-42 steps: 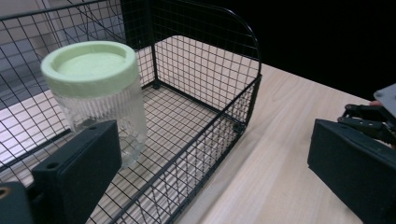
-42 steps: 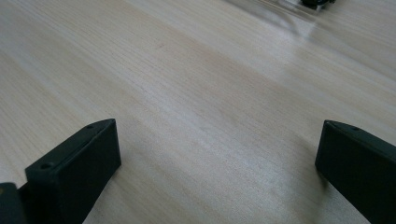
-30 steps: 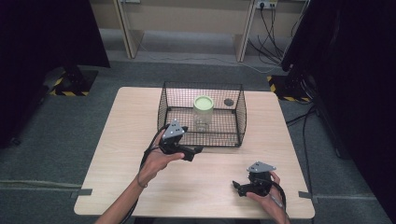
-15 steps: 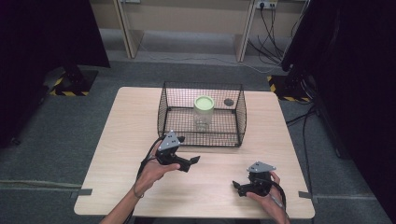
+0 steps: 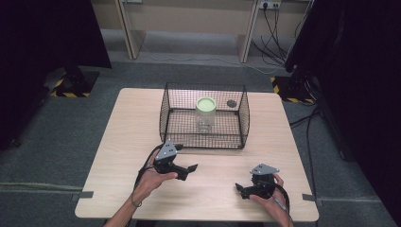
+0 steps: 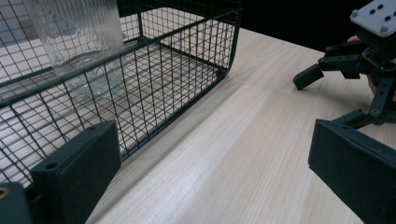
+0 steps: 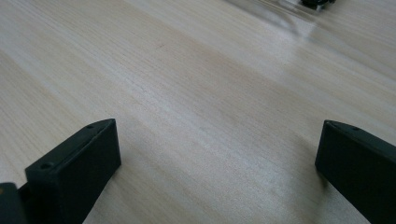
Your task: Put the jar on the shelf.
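Observation:
A black wire basket (image 5: 172,118) stands at the back middle of the wooden table (image 5: 127,137). Inside it a clear ribbed glass jar (image 5: 205,118) with a pale green lid stands upright. My left gripper (image 5: 187,172) is held low just in front of the basket's front left corner, open and holding nothing. In the left gripper view the basket's mesh (image 6: 177,70) and the jar (image 6: 77,42) lie ahead to the left of my open left gripper (image 6: 215,186). My right gripper (image 5: 242,190) rests near the front right of the table, open over bare wood (image 7: 210,107).
A small dark round thing (image 5: 231,103) lies at the basket's back right. Bare tabletop runs between the two grippers and on both sides of the basket. Grey carpet, cables and dark stands surround the table.
The left gripper has drawn back from the basket's front edge toward the person and a little lower. The right gripper has stayed in place.

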`<state>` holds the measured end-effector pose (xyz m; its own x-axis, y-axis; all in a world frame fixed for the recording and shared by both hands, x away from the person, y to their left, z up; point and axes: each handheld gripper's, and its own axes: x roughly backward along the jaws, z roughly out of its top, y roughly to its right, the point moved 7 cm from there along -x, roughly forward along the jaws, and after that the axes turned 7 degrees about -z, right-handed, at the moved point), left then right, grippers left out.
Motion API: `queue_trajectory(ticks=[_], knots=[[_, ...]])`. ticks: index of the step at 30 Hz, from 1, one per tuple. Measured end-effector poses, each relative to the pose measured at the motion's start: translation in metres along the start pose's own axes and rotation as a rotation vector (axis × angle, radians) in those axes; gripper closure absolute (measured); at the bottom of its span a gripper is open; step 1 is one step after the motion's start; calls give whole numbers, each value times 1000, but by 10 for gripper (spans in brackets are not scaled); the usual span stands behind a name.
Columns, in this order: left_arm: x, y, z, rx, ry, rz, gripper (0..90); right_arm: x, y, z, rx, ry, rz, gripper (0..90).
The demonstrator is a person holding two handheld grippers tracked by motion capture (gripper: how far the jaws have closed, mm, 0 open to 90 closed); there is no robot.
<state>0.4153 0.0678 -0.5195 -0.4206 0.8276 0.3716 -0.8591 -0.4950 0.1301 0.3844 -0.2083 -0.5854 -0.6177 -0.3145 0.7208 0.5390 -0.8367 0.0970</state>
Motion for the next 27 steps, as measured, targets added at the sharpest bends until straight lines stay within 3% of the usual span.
queue_trajectory(ticks=[11, 27], knots=[[4, 2, -23, -8, -31, 8, 20, 0, 0, 0, 0, 0, 0, 2], [16, 7, -41, -6, -35, 19, 20, 0, 0, 0, 0, 0, 0, 2]])
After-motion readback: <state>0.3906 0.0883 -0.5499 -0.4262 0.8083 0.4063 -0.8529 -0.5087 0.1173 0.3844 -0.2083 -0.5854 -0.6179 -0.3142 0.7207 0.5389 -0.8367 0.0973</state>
